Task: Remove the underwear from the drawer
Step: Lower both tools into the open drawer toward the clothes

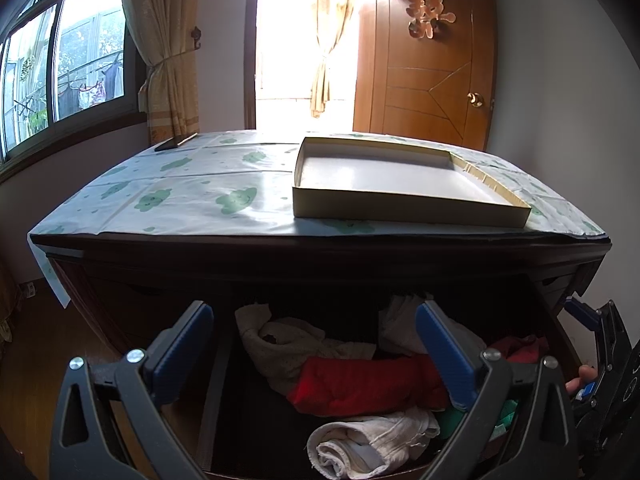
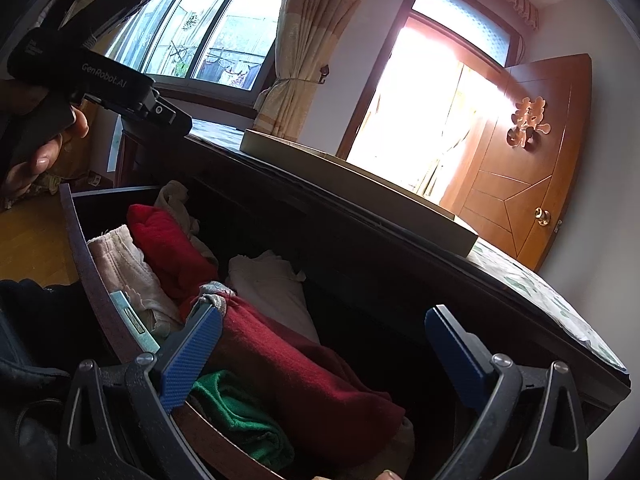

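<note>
The dark wooden drawer (image 1: 556, 320) is pulled open and holds rolled and crumpled underwear: a red piece (image 1: 360, 386), a white rolled piece (image 1: 368, 440), a cream piece (image 1: 280, 340) and a green one (image 2: 236, 412). My left gripper (image 1: 316, 344) is open and empty above the left and middle of the drawer. My right gripper (image 2: 324, 344) is open and empty above the drawer's right part, over a dark red piece (image 2: 304, 376). The drawer front (image 2: 96, 280) shows in the right wrist view. The right gripper also shows at the left wrist view's right edge (image 1: 600, 332).
An empty shallow cardboard box (image 1: 396, 184) lies on the cabinet top, which has a cloth with green patterns (image 1: 180, 192). A phone (image 1: 176, 141) lies at the far left corner. Behind are a window, curtains and a wooden door (image 1: 432, 60).
</note>
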A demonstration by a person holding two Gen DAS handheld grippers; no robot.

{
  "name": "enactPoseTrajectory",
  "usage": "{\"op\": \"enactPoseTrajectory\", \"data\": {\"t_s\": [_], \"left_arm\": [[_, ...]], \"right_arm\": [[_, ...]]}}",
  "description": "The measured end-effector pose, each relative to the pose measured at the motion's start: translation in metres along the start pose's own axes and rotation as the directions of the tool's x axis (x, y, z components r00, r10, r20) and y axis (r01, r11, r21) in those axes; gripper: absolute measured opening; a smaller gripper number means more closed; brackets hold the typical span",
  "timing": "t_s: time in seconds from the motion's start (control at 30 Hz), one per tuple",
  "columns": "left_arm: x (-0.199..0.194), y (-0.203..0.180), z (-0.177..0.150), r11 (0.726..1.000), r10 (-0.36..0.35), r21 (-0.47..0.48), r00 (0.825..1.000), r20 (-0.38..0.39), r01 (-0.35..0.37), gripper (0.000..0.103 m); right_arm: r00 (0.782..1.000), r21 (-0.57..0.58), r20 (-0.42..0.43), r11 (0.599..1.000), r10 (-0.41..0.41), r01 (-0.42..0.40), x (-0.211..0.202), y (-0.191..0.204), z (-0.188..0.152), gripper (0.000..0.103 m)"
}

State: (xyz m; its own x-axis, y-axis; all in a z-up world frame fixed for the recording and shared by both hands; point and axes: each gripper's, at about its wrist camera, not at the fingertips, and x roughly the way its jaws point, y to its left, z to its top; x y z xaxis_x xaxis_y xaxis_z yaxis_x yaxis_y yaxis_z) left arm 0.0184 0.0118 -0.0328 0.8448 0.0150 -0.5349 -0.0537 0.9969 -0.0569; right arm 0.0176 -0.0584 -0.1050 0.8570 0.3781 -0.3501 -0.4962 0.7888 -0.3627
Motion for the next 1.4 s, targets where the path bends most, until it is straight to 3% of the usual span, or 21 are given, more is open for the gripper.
{"op": "enactPoseTrajectory", "data": {"t_s": [0.63,0.97,1.13,1.33,1.4], "left_arm": [[0.003,-0.003,-0.003,1.0,-0.011,0.017,1.0,-0.028,0.011,0.103],[0.014,-0.013,-0.008,0.998,-0.017,0.059,0.997,-0.074,0.021,0.103],[0.017,-0.013,-0.01,0.997,-0.019,0.068,0.996,-0.087,0.025,0.103],[0.018,-0.015,-0.012,0.997,-0.026,0.076,0.995,-0.098,0.033,0.103],[0.019,-0.017,-0.013,0.996,-0.029,0.082,0.994,-0.103,0.037,0.103]], "right_arm": [[0.992,0.036,-0.105,0.997,0.075,-0.072,0.012,-0.01,0.006,0.102],[0.956,-0.003,-0.223,0.98,0.193,-0.199,0.024,-0.007,0.01,0.102],[0.938,0.004,-0.273,0.975,0.216,-0.223,0.031,-0.01,0.015,0.102],[0.936,0.001,-0.303,0.983,0.177,-0.186,0.036,-0.021,0.016,0.102],[0.921,0.033,-0.316,0.973,0.227,-0.229,0.038,-0.026,0.014,0.102]]}}
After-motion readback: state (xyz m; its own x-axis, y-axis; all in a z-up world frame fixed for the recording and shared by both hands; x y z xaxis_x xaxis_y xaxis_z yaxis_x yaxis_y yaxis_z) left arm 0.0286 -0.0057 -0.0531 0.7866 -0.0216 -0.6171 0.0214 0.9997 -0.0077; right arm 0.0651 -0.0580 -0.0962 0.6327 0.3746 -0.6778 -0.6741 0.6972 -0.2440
